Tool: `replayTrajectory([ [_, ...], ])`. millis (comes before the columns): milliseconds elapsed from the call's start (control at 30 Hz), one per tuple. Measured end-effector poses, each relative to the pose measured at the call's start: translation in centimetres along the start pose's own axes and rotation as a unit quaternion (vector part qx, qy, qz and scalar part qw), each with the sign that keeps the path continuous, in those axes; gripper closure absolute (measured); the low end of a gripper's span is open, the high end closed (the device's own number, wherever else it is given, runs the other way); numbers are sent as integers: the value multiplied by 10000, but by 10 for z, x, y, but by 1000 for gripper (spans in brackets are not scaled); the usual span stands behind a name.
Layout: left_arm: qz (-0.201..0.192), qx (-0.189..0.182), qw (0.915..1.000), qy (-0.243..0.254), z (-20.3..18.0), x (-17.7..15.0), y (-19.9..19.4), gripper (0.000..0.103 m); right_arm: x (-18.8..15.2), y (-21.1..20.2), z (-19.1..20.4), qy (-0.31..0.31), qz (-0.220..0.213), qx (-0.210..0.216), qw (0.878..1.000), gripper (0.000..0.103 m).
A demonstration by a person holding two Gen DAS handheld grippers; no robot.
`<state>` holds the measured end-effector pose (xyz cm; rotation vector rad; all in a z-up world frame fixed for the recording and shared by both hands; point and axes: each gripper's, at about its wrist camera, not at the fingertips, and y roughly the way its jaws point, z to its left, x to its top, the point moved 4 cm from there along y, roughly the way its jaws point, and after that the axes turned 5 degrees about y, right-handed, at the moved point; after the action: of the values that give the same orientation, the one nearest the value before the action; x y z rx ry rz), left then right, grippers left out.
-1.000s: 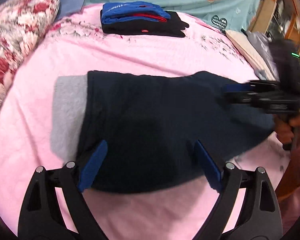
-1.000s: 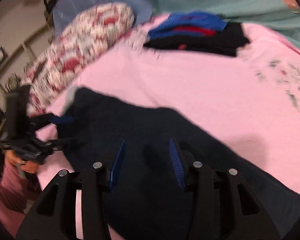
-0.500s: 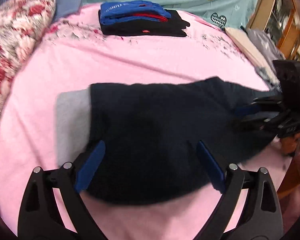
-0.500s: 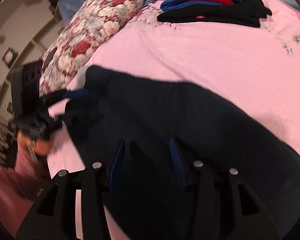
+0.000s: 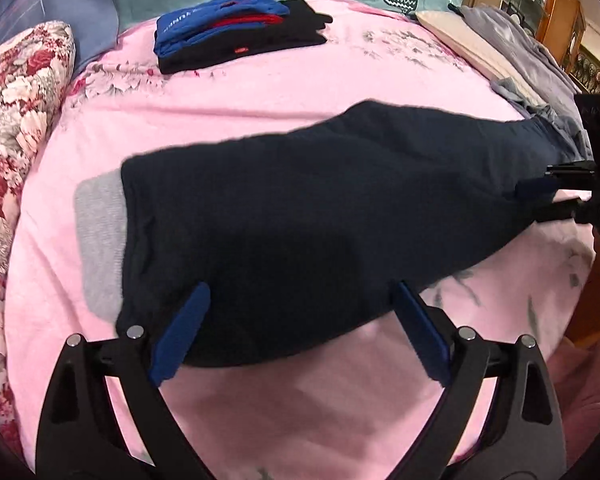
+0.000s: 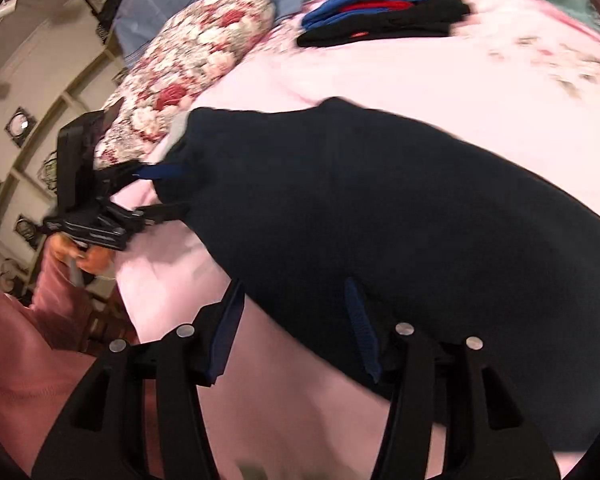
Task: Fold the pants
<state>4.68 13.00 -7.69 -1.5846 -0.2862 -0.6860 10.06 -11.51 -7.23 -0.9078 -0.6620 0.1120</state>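
Dark navy pants (image 5: 300, 208) with a grey waistband (image 5: 100, 240) lie across the pink bed, folded lengthwise; they also show in the right wrist view (image 6: 380, 208). My left gripper (image 5: 300, 332) is open, its blue pads at the near edge of the pants by the waist end. My right gripper (image 6: 296, 328) is open over the near edge of the leg end; in the left wrist view it shows at the far right (image 5: 556, 196). In the right wrist view the left gripper (image 6: 160, 192) sits at the waist end.
A stack of folded blue, red and black clothes (image 5: 236, 32) lies at the far side of the pink bedspread (image 5: 260, 92). A floral pillow (image 5: 16, 120) is on the left, grey garments (image 5: 512, 52) on the right. The bed edge is near me.
Both grippers have drawn back toward the near edge of the bed. The pants now lie stretched longer and flatter across the bed.
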Motion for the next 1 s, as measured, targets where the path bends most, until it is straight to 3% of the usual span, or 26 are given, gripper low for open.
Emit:
replayTrajectory([
  [100,-413,-420,9982,-150,-18,26,-6,9,12,-34,-31,580,-887,-322,9938,50],
  [167,-546,-754,9954,-220,-38,47,5,9,14,-43,-51,1018,-1180,-265,9874,48],
  [200,-474,-894,9946,-221,-47,52,15,9,12,-41,-65,1189,-1101,-308,9863,47],
  [267,-62,-937,9953,-225,-62,55,42,9,2,-42,-92,1329,-889,-796,9839,47],
  [300,117,-889,9957,-219,-65,52,52,9,-7,-52,-109,1360,-915,-859,9827,51],
  [333,179,-801,9965,-186,-66,49,57,9,-14,-65,-124,1564,-983,-639,9807,53],
  [400,119,-627,9980,36,-70,43,54,9,-33,-103,-163,2057,-1200,-1031,9657,53],
  [467,157,-530,9984,96,-71,40,51,9,-53,-135,-195,2309,-1383,-1889,9444,53],
  [500,172,-520,9985,71,-70,39,50,9,-65,-151,-212,2577,-1425,-2280,9281,55],
  [600,178,-543,9984,-39,-69,50,48,9,-65,-175,-215,2874,-1717,-2355,9124,56],
  [667,-71,-656,9978,-15,-73,63,43,9,-44,-169,-190,2330,-1900,-2334,9247,55],
  [733,-326,-674,9972,46,-79,80,43,9,-14,-143,-165,1815,-1947,-1844,9461,53],
  [800,-300,-852,9959,51,-87,96,57,9,10,-110,-155,1518,-1686,-1349,9645,50],
  [900,182,-846,9962,-51,-83,104,94,9,29,-67,-171,1470,-1039,-1443,9730,50],
  [933,182,-849,9962,-55,-79,103,97,9,27,-65,-182,1520,-992,-1449,9726,53],
  [1000,113,-1029,9946,-121,-72,100,92,9,18,-78,-199,1773,-1139,-1003,9724,59],
])
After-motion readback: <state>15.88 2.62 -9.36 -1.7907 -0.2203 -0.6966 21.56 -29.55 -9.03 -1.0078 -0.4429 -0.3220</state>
